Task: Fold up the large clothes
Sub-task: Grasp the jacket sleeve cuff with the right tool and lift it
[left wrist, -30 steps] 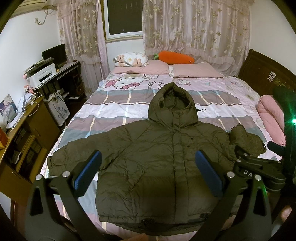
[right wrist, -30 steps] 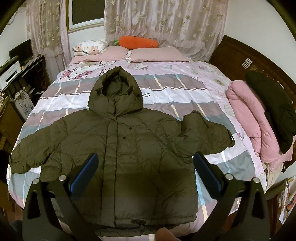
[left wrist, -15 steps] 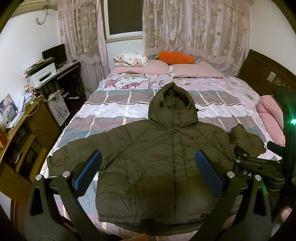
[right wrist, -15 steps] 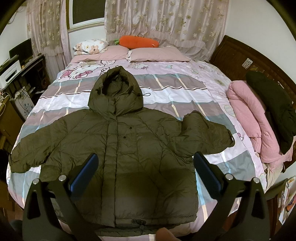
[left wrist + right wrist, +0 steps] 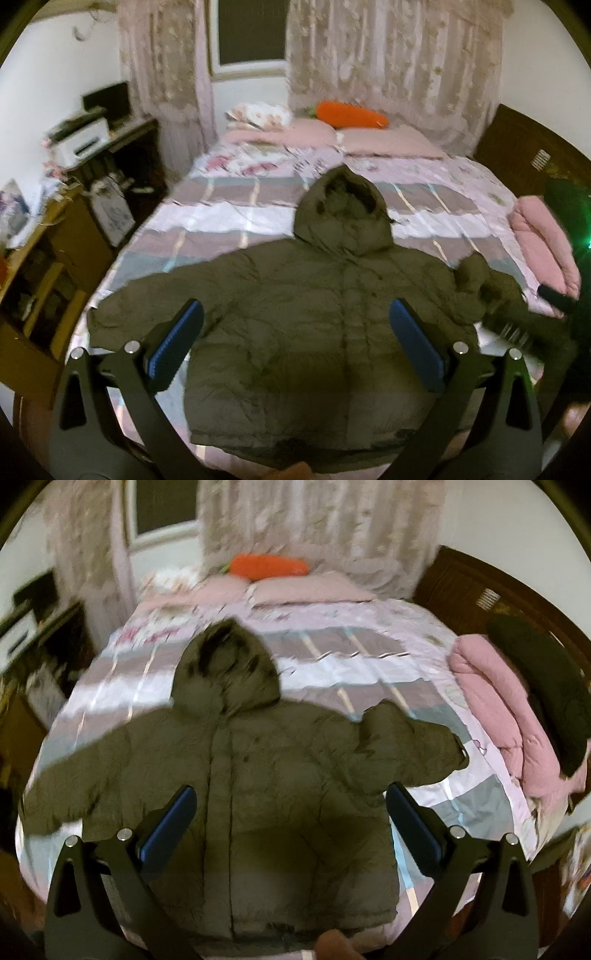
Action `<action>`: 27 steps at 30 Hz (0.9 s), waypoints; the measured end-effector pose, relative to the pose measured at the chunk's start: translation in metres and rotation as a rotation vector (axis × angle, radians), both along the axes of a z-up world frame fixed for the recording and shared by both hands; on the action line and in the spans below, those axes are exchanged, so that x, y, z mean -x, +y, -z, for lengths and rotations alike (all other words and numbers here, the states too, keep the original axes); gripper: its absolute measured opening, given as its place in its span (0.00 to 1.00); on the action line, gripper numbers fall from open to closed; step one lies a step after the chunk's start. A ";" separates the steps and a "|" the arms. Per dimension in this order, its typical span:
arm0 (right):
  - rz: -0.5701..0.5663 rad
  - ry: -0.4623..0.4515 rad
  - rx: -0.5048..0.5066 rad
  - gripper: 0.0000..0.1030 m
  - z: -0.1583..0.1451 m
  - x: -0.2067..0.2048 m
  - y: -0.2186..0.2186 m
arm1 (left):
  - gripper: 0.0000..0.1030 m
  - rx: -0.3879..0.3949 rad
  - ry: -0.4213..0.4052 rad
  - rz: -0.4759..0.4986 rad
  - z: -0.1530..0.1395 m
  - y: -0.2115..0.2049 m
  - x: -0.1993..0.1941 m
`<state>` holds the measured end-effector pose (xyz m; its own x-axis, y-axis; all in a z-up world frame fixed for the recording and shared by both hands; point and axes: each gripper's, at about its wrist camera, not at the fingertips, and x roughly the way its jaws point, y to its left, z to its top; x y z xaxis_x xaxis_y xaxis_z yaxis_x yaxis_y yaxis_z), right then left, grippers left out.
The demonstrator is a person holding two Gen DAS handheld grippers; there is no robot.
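Both claws, left claw (image 5: pixel 295 347) and right claw (image 5: pixel 290 825), wide and empty, have begun advancing toward the unfolded jacket (image 5: pixel 321 325); folding not started.

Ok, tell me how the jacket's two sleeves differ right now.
On the olive jacket, the left sleeve lies stretched out flat toward the bed's edge, while the right sleeve looks shorter and bunched, with a puffed hump near the shoulder. The left sleeve angles down and outward; the right sleeve runs more sideways. Both rest on the striped bedspread, unfolded, with no gripper touching them.
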<state>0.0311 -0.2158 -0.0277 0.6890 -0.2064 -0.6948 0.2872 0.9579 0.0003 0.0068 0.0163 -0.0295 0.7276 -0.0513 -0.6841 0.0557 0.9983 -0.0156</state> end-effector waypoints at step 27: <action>0.771 0.264 -0.844 0.99 0.288 -0.045 -0.409 | 0.98 -0.174 0.236 0.170 0.093 -0.044 -0.111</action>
<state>0.0761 -0.6243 -0.3154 0.3970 0.0880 -0.9136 0.8778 0.2544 0.4059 0.1182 -0.0275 -0.1225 0.5393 -0.0260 -0.8417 0.2367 0.9639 0.1219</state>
